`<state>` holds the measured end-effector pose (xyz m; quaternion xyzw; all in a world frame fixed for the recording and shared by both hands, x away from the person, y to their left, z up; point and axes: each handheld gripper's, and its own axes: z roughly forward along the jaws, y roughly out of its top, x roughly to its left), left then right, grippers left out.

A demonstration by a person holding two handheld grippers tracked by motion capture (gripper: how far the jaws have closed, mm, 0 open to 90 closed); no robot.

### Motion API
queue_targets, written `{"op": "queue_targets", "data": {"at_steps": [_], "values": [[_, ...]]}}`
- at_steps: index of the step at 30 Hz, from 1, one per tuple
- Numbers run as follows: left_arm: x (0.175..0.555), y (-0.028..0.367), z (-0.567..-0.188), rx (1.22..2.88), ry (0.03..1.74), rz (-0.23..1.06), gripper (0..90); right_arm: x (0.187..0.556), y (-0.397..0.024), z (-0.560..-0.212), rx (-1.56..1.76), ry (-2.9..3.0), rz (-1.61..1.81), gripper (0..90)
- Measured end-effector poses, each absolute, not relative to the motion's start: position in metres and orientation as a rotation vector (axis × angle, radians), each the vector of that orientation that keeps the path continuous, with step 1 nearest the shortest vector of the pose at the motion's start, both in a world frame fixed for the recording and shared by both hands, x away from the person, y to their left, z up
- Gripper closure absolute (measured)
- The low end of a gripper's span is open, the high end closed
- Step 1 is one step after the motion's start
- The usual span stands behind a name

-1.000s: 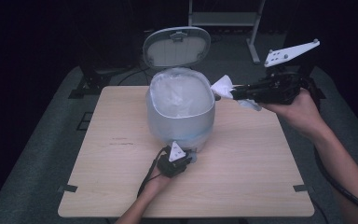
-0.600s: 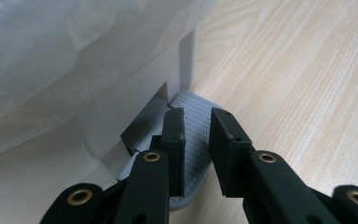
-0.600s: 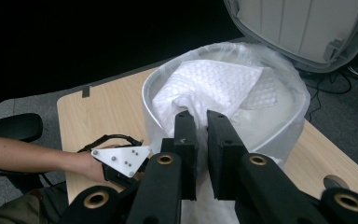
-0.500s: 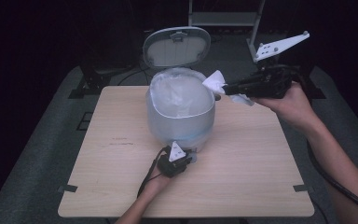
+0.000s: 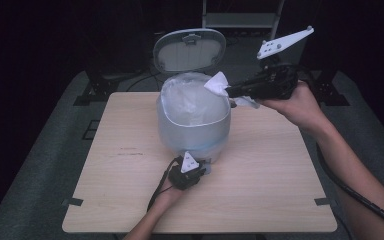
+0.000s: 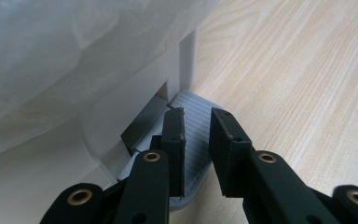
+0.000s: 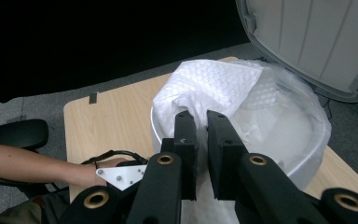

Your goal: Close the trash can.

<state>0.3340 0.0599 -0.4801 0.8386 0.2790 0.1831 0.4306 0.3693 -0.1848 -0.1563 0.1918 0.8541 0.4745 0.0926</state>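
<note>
Two grippers are mine. My left gripper [image 5: 192, 162], jaws squeezed shut with nothing between them, presses down on the grey pedal [image 6: 193, 140] at the foot of the bin [image 5: 195, 132] in the middle of the table [image 5: 105, 190]. The lid [image 5: 190, 50] stands up. My right gripper [image 5: 228, 90] pinches a white paper towel [image 5: 216, 83] over the bin's rim.

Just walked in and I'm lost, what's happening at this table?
A person is throwing away a crumpled paper towel. The left gripper presses the pedal of a lined bin, whose lid stands open. The right gripper, shut on the towel, holds it over the bin's rim; it is not yet dropped.
</note>
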Motion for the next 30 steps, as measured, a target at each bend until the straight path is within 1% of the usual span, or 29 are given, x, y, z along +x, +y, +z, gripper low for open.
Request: {"op": "queue_targets", "data": {"at_steps": [16, 30], "values": [[0.334, 0.061, -0.48, 2.093, 0.697, 0.449, 75.8, 0.388, -0.158, -0.163, 0.554, 2.576, 1.387, 82.3], [0.335, 0.06, -0.48, 2.091, 0.696, 0.45, 75.7, 0.401, -0.142, -0.169, 0.557, 2.591, 1.379, 82.2]]}}
